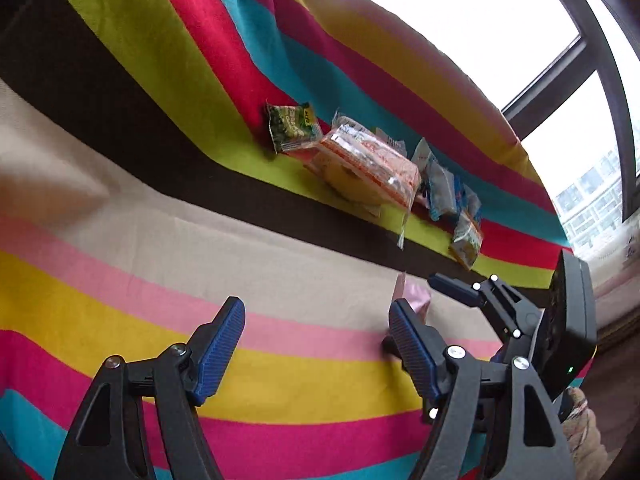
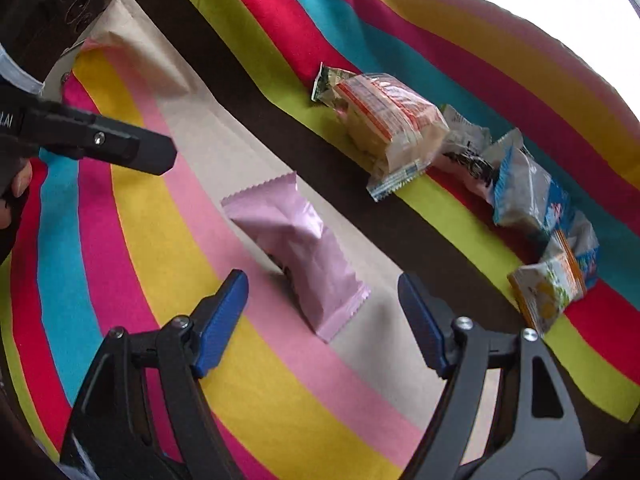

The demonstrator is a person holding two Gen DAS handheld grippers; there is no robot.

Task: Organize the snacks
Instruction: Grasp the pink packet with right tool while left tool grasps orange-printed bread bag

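Lying mid-frame in the right view, the pink packet (image 2: pixel 298 256) sits just ahead of the right tongs (image 2: pixel 322 308), long axis upper-left to lower-right; both tongs, left (image 1: pixel 318 344) included, gape empty; right is nearer.

We are observing the left gripper (image 1: pixel 316 332): black angular arms, blue ribbed pads (image 1: pixel 224 344), silver screws at the pivots. The right gripper (image 2: pixel 322 308) is showing the same build, blue pads (image 2: pixel 224 316) on black linkages. In the left view its black housing is displaying white dots and a green light. A fingertip (image 2: pixel 20 182) is appearing beside a pale cuff (image 2: pixel 16 74).
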